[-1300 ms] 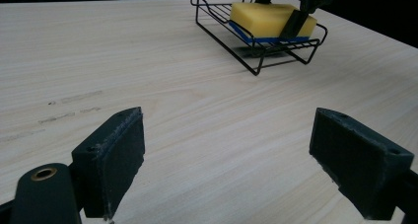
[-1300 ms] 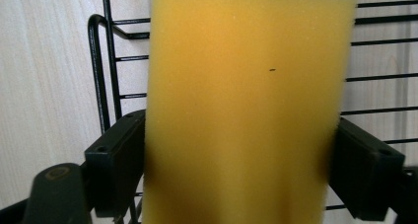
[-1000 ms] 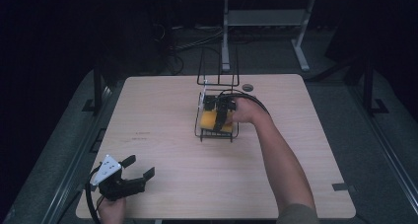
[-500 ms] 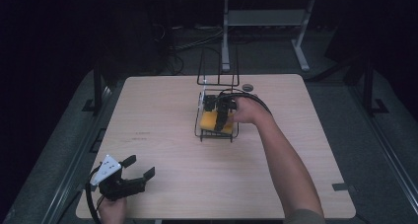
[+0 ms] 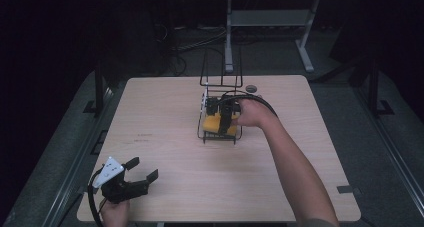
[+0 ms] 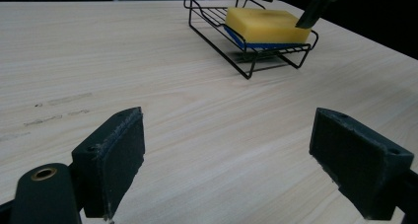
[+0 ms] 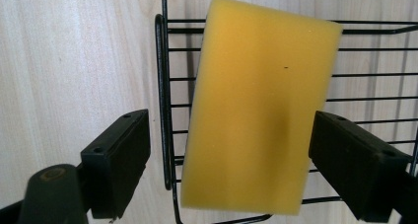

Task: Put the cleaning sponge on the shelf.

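Resting in one black wire basket point(image 5: 220, 132) is one yellow sponge point(image 5: 216, 124), lying flat on the wire floor and slightly askew; a blue underside shows along the sponge's lower edge in the left gripper view. The basket stands on one pale wooden table point(image 5: 165, 112), a little beyond the table's centre, with its tall wire back point(image 5: 221, 67) rising on the far side. One small round dark object point(image 5: 251, 88) lies on the table just beyond and to the right of the basket; what it is cannot be told.

Two grippers are present. The right gripper point(image 5: 220, 114) hangs directly over the basket, jaws spread wide on either side of the sponge point(image 7: 259, 105), one jaw outside the basket's rim wire point(image 7: 165, 105), and grips nothing; whether the jaws touch the sponge cannot be told. The left gripper point(image 5: 142, 169) sits well apart from the basket, near the table's near-left corner, jaws likewise spread wide and empty over bare wood.

Open tabletop surrounds the basket on all sides, widest toward the near edge and the left edge.
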`<state>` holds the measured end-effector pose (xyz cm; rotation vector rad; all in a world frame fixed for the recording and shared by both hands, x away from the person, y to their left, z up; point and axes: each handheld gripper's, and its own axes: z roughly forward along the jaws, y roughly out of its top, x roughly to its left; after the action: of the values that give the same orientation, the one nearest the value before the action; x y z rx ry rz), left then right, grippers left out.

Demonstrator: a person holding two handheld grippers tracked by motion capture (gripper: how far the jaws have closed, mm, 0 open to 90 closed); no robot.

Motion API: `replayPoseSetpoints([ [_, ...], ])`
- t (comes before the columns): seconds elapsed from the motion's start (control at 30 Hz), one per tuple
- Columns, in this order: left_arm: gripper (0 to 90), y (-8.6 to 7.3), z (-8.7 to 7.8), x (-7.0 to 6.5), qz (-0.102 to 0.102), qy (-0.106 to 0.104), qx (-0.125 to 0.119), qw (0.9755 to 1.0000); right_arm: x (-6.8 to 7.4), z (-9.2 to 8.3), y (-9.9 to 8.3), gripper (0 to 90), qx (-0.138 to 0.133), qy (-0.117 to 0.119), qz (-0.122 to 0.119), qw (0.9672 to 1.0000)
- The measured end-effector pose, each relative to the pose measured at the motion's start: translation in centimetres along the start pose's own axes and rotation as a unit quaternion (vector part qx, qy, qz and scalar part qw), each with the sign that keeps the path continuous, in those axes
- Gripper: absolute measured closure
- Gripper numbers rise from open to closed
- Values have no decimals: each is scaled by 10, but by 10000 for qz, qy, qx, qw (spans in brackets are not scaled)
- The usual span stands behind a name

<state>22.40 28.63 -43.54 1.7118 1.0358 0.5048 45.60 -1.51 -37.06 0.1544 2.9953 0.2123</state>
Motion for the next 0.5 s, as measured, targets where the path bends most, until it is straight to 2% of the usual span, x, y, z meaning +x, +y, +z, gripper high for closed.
replayPoseSetpoints([
  [0.2, 130, 0, -1, 0, 3, -1, -7, 10000, 8, -1, 5, 158, 77, 6, -227, 9997],
  [0.5, 130, 0, -1, 0, -14, 6, -31, 10000, 22, -1, 7, 157, 114, 57, -267, 9996],
])
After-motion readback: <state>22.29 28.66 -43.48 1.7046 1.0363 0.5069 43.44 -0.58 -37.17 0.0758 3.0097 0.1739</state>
